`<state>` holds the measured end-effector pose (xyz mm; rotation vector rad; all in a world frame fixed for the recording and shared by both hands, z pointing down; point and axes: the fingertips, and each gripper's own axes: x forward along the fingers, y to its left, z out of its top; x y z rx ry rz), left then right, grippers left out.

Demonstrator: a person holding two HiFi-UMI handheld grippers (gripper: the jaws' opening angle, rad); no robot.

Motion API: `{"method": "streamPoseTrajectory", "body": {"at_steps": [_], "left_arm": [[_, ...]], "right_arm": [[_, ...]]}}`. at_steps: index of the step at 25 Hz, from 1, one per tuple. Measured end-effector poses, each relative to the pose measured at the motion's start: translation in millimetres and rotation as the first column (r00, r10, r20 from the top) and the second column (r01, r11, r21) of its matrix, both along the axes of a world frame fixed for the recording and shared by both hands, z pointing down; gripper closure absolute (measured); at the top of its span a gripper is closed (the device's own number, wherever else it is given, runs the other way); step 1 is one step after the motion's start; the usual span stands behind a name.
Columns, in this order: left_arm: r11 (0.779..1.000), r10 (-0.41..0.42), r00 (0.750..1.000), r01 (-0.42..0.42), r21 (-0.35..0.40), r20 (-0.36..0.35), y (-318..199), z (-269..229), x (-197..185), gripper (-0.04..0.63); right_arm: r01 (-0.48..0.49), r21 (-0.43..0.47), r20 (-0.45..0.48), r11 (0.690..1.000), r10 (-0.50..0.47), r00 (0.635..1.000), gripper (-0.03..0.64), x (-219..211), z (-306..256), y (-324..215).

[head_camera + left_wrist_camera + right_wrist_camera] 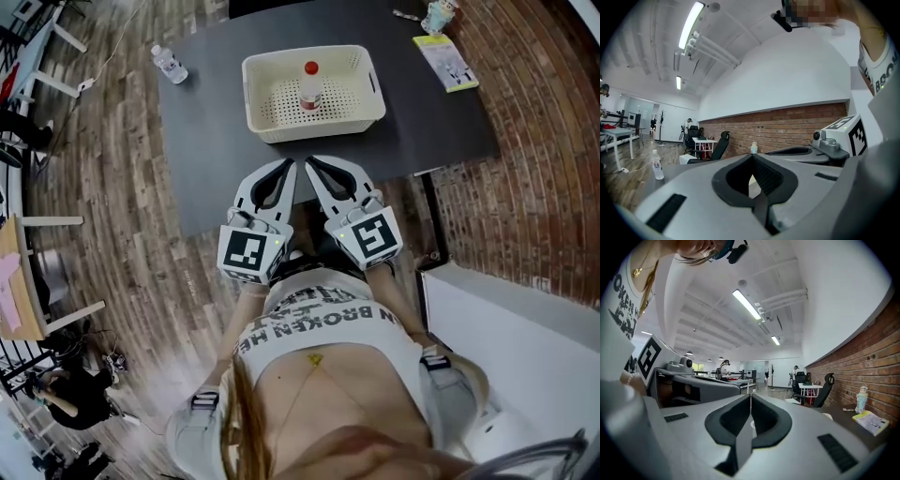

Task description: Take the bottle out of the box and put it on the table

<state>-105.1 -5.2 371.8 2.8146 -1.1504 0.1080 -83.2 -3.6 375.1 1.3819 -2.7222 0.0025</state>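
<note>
Item: dark grey rectangular table [216,141], standing on a wood-plank floor beside a brick wall.

Item: cream perforated plastic box [319,127], open-topped with cut-out handles, set on the table toward its far side.

Item: small clear plastic bottle with a red cap [310,86]. It stands upright on the floor of the cream box, roughly central and clear of the walls. This is the thing to be lifted, and it is not yet touched.

Item: second clear bottle with a white cap [170,64], lying on the table's far left corner, well apart from the box.

Item: yellow printed booklet [446,62], flat on the table's far right side.

Item: left gripper [287,171], grey with black-lined jaws. Its jaws are pressed together at the tips with nothing between them. It is held roughly level over the near edge of the table, pointing toward the box.

Item: right gripper [315,166], same make, just beside the left. Its jaws are likewise closed and empty, and it points the same way.

Step in hand, as I judge it: the approach, with both tools short of the box and no grasp begun.

Next move, as I judge it: one gripper must spread its jaws, reach over the near wall and come in around the bottle below its cap. It must then close squarely so the light, upright bottle is not knocked over.
</note>
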Motion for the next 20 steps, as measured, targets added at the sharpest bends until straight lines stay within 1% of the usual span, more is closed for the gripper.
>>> {"method": "streamPoseTrajectory", "body": {"at_steps": [3,6,14,20], "left_arm": [[1.0,-0.021,1.0,0.021,0.0,0.005,-27.5,-3.7,16.4,0.591],[0.999,-0.047,0.999,0.047,-0.015,0.005,-50.8,-2.5,28.9,0.591],[0.993,-0.113,0.993,0.114,-0.036,0.02,-101.8,6.7,61.8,0.591],[0.986,-0.157,0.987,0.158,-0.044,0.038,-128.5,14.5,68.6,0.591]], "right_arm": [[0.024,0.002,-0.006,1.0,-0.024,1.0,0.606,16.6,-2.6,-28.8],[0.052,0.018,0.006,0.998,-0.052,0.999,0.606,31.2,-7.6,-55.9],[0.097,-0.001,-0.013,0.995,-0.097,0.995,0.606,73.0,1.6,-112.6],[0.121,-0.033,-0.02,0.992,-0.121,0.992,0.606,86.0,12.5,-139.4]]}}
